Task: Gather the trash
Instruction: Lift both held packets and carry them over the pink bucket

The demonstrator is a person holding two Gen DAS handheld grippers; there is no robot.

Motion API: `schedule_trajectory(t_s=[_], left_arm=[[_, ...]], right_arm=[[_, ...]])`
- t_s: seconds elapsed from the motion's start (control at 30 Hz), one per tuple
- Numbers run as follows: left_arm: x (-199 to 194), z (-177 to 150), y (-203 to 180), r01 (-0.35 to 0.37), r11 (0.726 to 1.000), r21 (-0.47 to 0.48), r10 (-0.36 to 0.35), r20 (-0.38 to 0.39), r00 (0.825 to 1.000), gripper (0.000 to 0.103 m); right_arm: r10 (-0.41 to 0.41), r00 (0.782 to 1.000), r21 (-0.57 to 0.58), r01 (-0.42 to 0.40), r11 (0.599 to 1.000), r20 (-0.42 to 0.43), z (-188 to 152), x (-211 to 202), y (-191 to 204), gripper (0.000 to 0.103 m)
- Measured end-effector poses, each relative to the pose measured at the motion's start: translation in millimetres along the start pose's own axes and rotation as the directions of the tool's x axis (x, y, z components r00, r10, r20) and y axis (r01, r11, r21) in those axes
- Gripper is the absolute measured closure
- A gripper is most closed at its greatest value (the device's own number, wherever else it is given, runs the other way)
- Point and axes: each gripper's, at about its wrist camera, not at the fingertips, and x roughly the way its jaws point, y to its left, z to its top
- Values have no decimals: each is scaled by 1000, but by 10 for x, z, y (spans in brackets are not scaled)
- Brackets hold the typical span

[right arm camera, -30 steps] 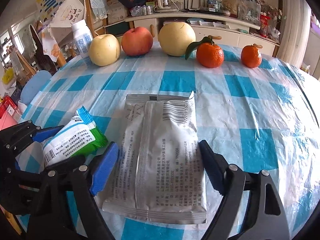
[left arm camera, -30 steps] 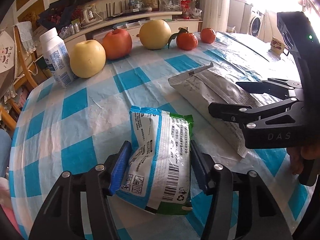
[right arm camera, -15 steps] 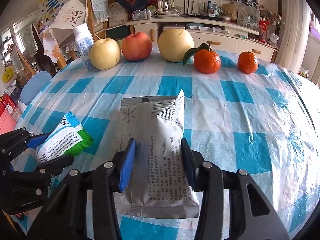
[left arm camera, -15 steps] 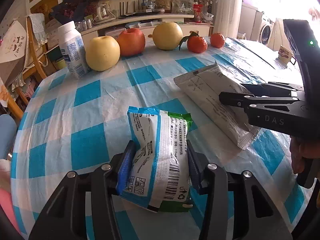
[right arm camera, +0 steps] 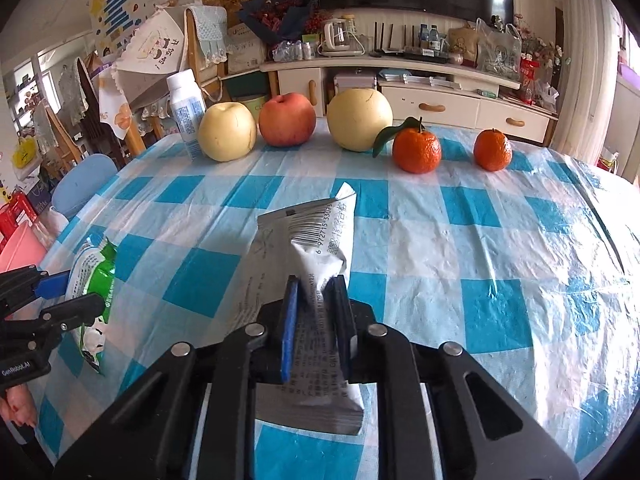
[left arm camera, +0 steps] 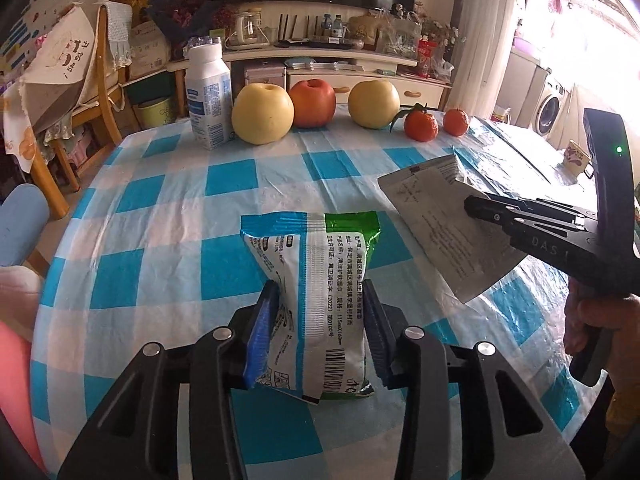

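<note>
My left gripper [left arm camera: 316, 312] is shut on a green, blue and white snack wrapper [left arm camera: 316, 272] and holds it lifted above the checked tablecloth [left arm camera: 168, 216]. My right gripper [right arm camera: 316, 300] is shut on a silver-grey foil packet [right arm camera: 312, 256], pinched into a fold and raised off the table. The grey packet [left arm camera: 440, 224] and right gripper also show at the right of the left wrist view. The green wrapper [right arm camera: 94, 276] and left gripper show at the left edge of the right wrist view.
At the table's far edge stand a white bottle [left arm camera: 209, 96], a yellow apple [left arm camera: 262, 114], a red apple [left arm camera: 313, 102], a pear [left arm camera: 373, 103] and two mandarins [left arm camera: 421, 125]. A mug [left arm camera: 576, 158] sits far right. Wooden chairs [left arm camera: 92, 92] stand left of the table.
Both grippers closed on their wrappers and lifted them off the table. The grey packet crumpled into a fold. Both views rose and tilted up.
</note>
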Motion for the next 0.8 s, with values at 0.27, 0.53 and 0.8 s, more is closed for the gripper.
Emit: schedule_trajectory(t_s=[0.27, 0.53, 0.8], left_arm=[[-124, -58, 140, 15, 999, -46, -14, 26, 1000, 61], [-240, -76, 218, 32, 998, -56, -29, 54, 998, 62], [-446, -49, 418, 33, 996, -83, -25, 97, 995, 63]], right_arm=[[-8, 999, -2, 8, 1000, 36, -31, -142, 61, 89], [1, 996, 29, -4, 1000, 91, -45, -435, 106, 89], [33, 992, 9, -35, 999, 125, 20, -651, 407, 89]])
